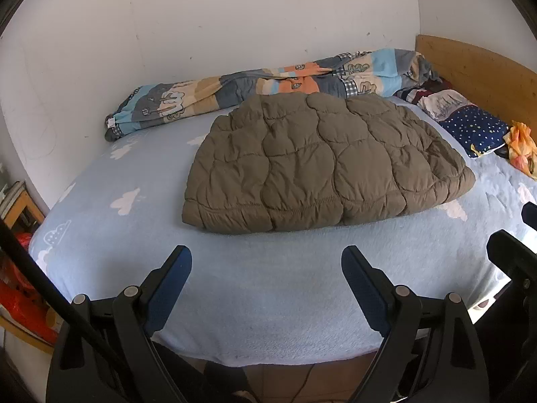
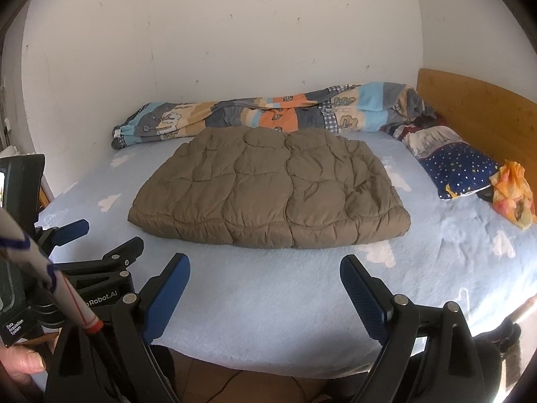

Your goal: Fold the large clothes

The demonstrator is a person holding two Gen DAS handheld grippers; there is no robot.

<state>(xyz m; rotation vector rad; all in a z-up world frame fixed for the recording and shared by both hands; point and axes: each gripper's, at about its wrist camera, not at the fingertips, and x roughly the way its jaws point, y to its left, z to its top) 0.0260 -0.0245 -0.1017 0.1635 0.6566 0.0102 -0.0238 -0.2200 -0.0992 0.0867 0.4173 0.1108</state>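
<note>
**Folded jacket lies square on the bed, both grippers released**

You face an olive quilted jacket [image 1: 322,164] lying flat and folded in the middle of the light-blue bed sheet [image 1: 261,302], its long axis running across your view, its elastic hem edge turned toward you. Beyond the jacket, against the white wall, a striped patterned blanket [image 1: 268,82] stretches along the same line. Right of the jacket sit a star-print pillow [image 1: 476,127], an orange cloth [image 1: 520,147] and the wooden headboard [image 1: 476,63]. Your left gripper [image 1: 266,268] hovers short of the jacket's near edge, jaws spread wide with only sheet between them. Your right gripper [image 2: 265,272] hangs likewise, released, clear of the jacket. Bare sheet alone lies between either gripper and the jacket.
</note>
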